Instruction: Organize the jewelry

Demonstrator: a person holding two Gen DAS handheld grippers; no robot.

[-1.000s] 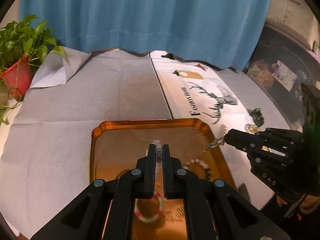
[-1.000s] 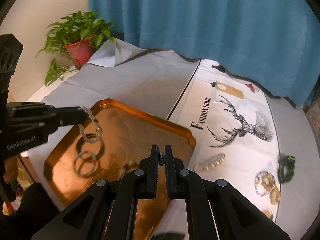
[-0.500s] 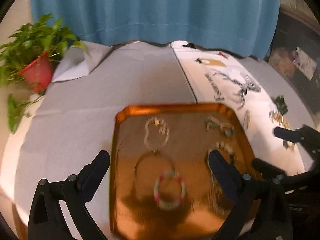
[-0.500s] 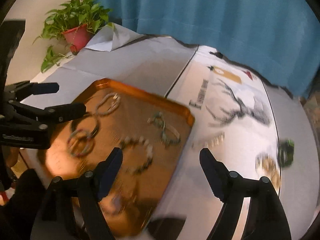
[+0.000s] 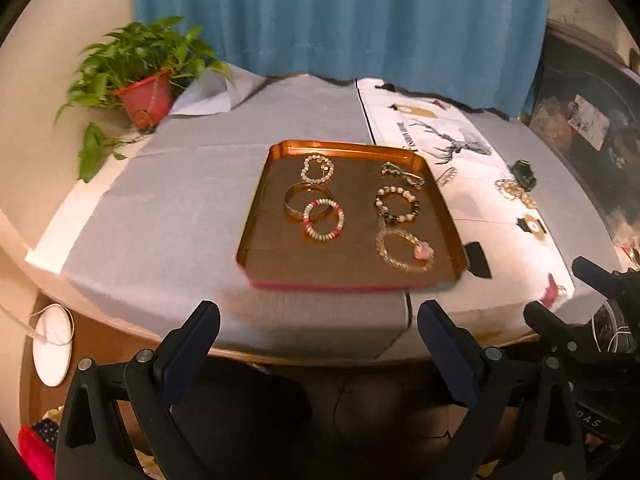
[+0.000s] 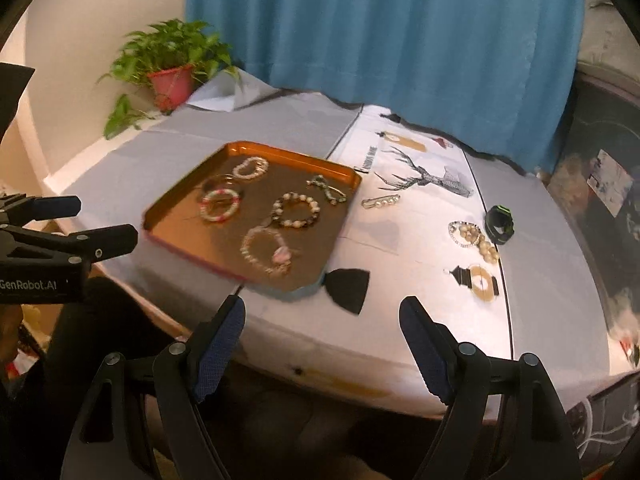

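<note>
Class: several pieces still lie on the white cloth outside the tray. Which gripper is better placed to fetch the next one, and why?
Right. The right gripper is open, on the side of the pearl clip and the green-black piece; the left gripper faces the tray.

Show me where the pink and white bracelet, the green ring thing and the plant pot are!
pink and white bracelet (image 5: 323,219), left wrist view, on its bead ring.
green ring thing (image 6: 499,224), right wrist view, on its dark band.
plant pot (image 5: 146,98), left wrist view, on its red side.
</note>
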